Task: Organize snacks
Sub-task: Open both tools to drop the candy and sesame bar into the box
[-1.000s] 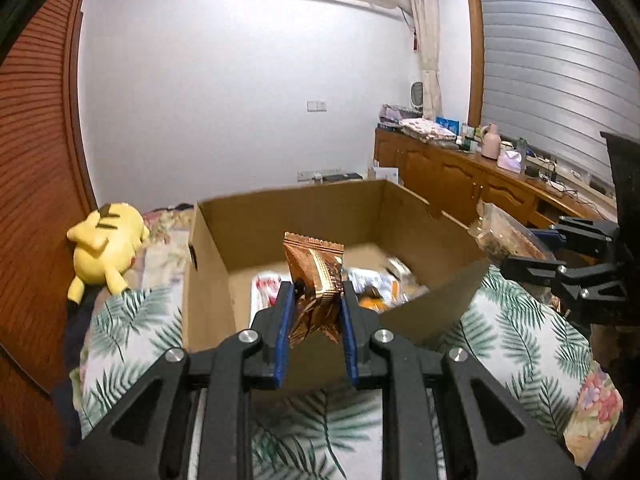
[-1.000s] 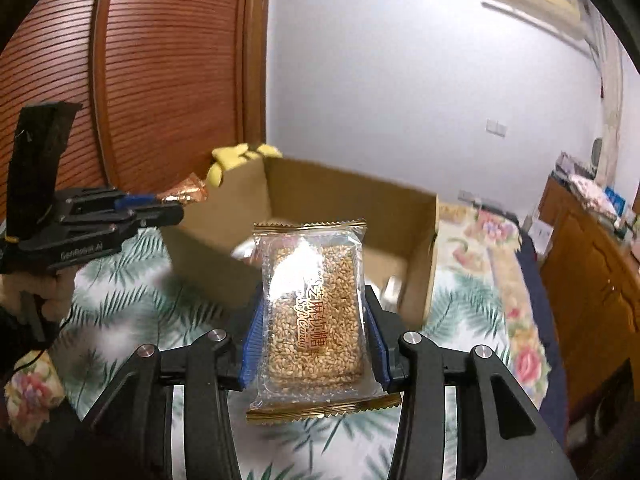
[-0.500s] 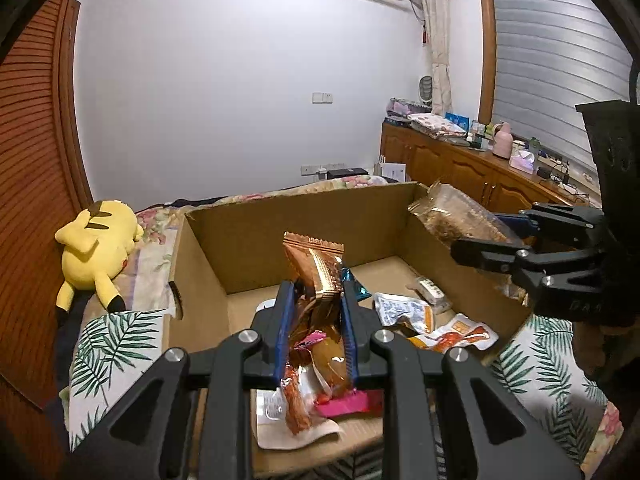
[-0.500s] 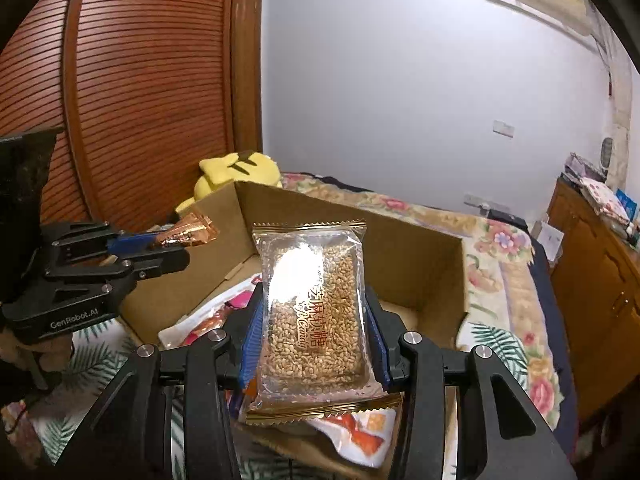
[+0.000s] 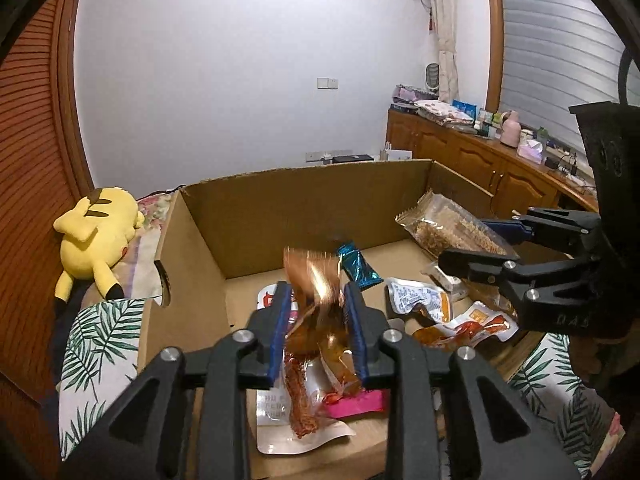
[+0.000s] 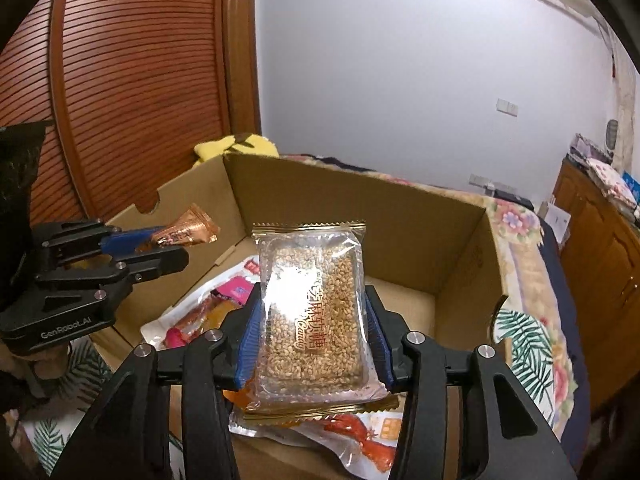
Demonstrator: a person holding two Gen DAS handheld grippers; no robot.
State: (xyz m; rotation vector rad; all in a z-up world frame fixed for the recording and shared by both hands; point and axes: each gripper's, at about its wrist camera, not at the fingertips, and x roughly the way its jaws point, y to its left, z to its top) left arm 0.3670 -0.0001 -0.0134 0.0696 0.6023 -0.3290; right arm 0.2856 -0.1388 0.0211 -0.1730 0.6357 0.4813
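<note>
An open cardboard box point(image 5: 188, 264) on the bed holds several snack packets. My left gripper point(image 5: 316, 300) is over the box's near left part; its jaws stand wider apart and a blurred copper foil packet point(image 5: 316, 280) sits loosely between them. It also shows in the right wrist view point(image 6: 186, 234) at the left gripper's tips point(image 6: 160, 248). My right gripper point(image 6: 312, 312) is shut on a clear packet of sesame candy point(image 6: 312, 304) with gold edges, held above the box point(image 6: 400, 240). That packet shows in the left wrist view point(image 5: 448, 232).
A yellow plush toy point(image 5: 96, 232) lies left of the box on the leaf-print bedspread point(image 5: 100, 332). A wooden sideboard point(image 5: 480, 160) with clutter runs along the right wall. A slatted wooden door point(image 6: 132, 80) stands on the left.
Both grippers have moved forward over the box. The left jaws have widened and the copper packet between them is now blurred and loose. The right gripper still holds the sesame packet.
</note>
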